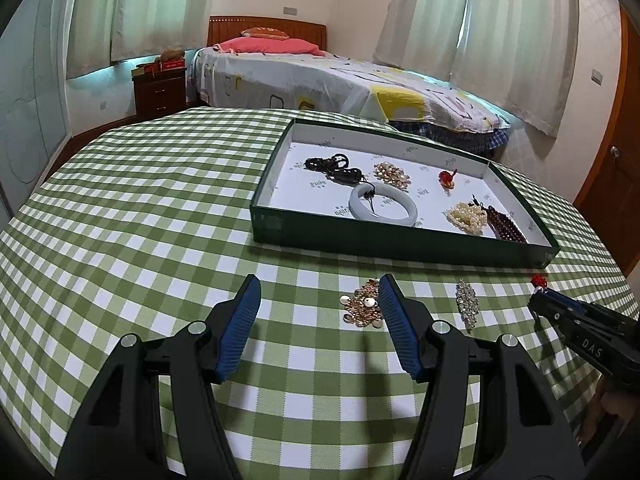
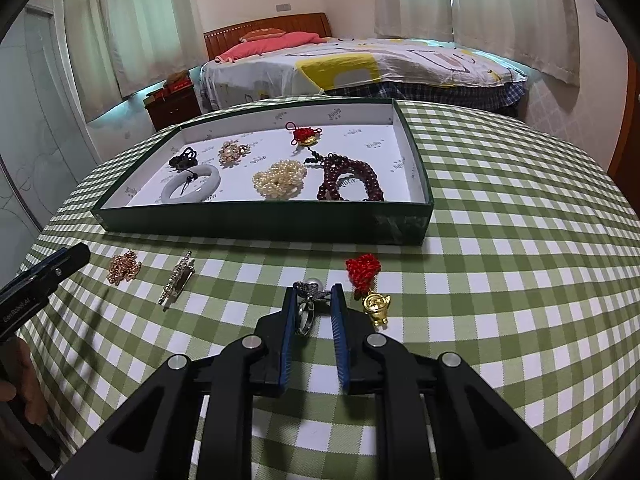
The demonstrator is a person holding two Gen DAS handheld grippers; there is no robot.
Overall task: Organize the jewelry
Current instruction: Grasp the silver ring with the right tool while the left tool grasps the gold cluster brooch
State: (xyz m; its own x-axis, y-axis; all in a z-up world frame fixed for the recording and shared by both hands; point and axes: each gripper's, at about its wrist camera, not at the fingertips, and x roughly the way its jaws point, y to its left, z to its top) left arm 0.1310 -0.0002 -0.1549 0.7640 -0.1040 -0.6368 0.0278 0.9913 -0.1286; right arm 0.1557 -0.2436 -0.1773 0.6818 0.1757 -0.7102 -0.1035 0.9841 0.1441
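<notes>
A silver ring with a pearl top [image 2: 305,314] stands on the green checked tablecloth between the fingers of my right gripper [image 2: 314,289], which is shut on it. Just right of it lies a red knot with a gold charm [image 2: 366,280]. A silver brooch [image 2: 178,280] and a gold sequin cluster [image 2: 124,266] lie further left. My left gripper [image 1: 319,280] hangs open over the cloth, the gold sequin cluster [image 1: 362,306] lying against its right finger. The green tray [image 2: 260,224] with a white floor stands behind.
The tray [image 1: 360,240] holds a white bangle [image 1: 384,210], pearls [image 1: 466,218], dark red beads [image 1: 506,226], black beads [image 1: 334,166], a gold flower piece [image 1: 392,176] and a small red charm [image 1: 448,179]. A bed [image 1: 320,76] stands beyond the table.
</notes>
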